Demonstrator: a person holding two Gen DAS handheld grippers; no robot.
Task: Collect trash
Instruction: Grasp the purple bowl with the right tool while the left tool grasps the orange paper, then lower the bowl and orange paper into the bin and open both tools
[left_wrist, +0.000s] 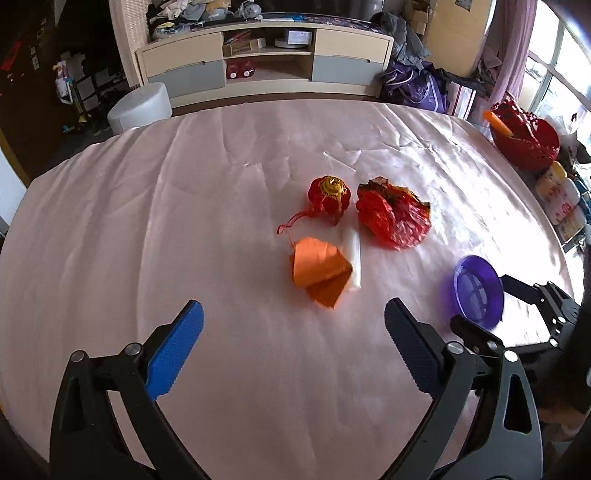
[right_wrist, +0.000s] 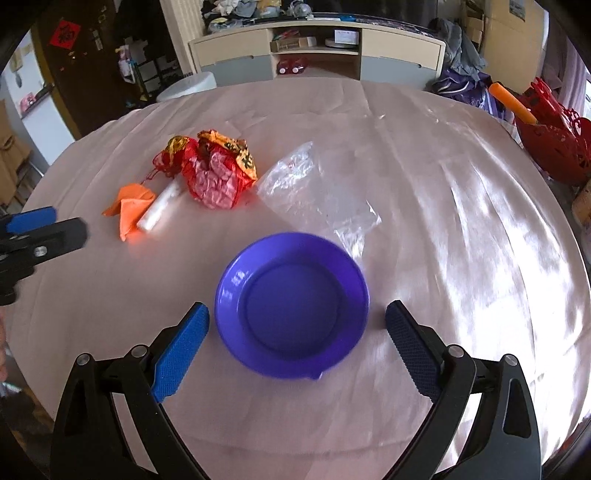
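Observation:
On the pink tablecloth (left_wrist: 147, 221) lie a folded orange paper (left_wrist: 319, 275), a white plastic roll (left_wrist: 352, 254), a small red lantern ornament (left_wrist: 328, 195) and a crumpled red wrapper (left_wrist: 397, 218). My left gripper (left_wrist: 293, 325) is open, a short way in front of the orange paper, holding nothing. In the right wrist view a purple plastic dish (right_wrist: 291, 310) sits between the fingers of my open right gripper (right_wrist: 297, 323), which do not touch it. A clear plastic bag (right_wrist: 317, 188) lies just beyond the dish. The orange paper (right_wrist: 131, 208) and red wrapper (right_wrist: 218, 177) lie to the left.
A red openwork basket (left_wrist: 524, 136) holding an orange stick stands at the table's right edge, with jars beside it. A white stool (left_wrist: 142, 107) and a low cabinet (left_wrist: 266, 62) stand beyond the far edge. The left gripper's arm (right_wrist: 40, 240) shows at the left of the right wrist view.

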